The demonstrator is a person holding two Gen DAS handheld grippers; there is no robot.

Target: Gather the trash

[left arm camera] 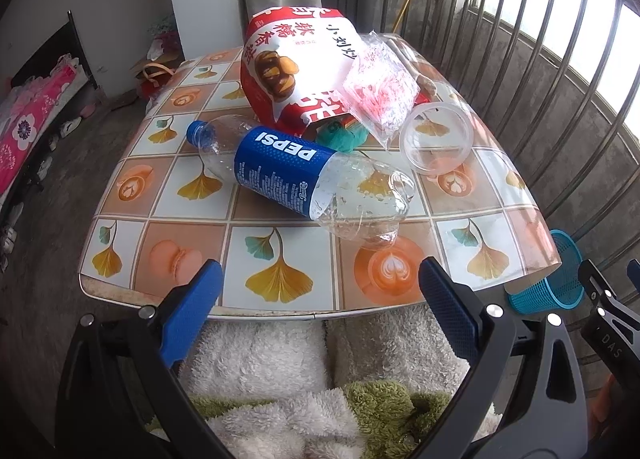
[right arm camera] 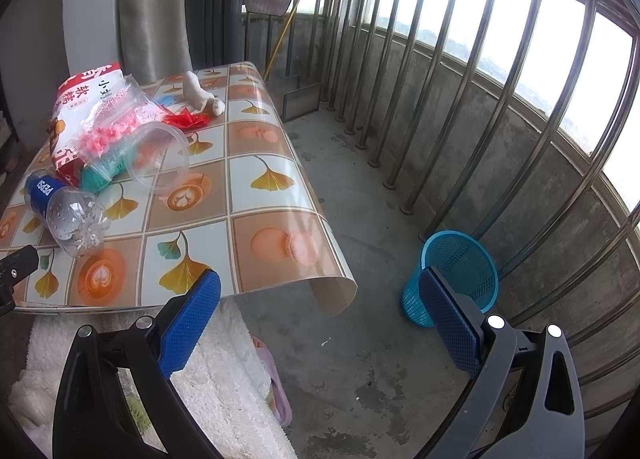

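A: Where do the tongs stand?

B: The left tongs (left arm camera: pixel 320 283) are spread wide with nothing between the blue pads, held at the near edge of the surface (left arm camera: pixel 132 195). The right tongs (right arm camera: pixel 320 299) gape just as wide, also empty, off the surface's right corner and over the concrete floor (right arm camera: pixel 360 179).

A: And the trash?

B: All on the surface. A Pepsi bottle (left arm camera: pixel 296 175) lies on its side nearest the left tongs, cap pointing left and away, clear base toward the camera. Behind it sits a big red-and-white snack bag (left arm camera: pixel 288 71), with a clear pouch (left arm camera: pixel 380 87) of pink bits leaning on its right side. Something teal (left arm camera: pixel 344 137) pokes out at the bag's open end. A clear cup (left arm camera: pixel 436 139) lies tipped over just right of that, mouth toward the camera.

A: Anything further back?

B: From the right wrist, a red wrapper (right arm camera: pixel 186 120) and a white lump (right arm camera: pixel 200 95) beyond the cup; I cannot tell what the lump is.

A: A bin?

B: A blue mesh basket (right arm camera: pixel 460 271) stands on the floor by the railing (right arm camera: pixel 500 59), well apart from the surface, partly behind the right tongs' outer finger.
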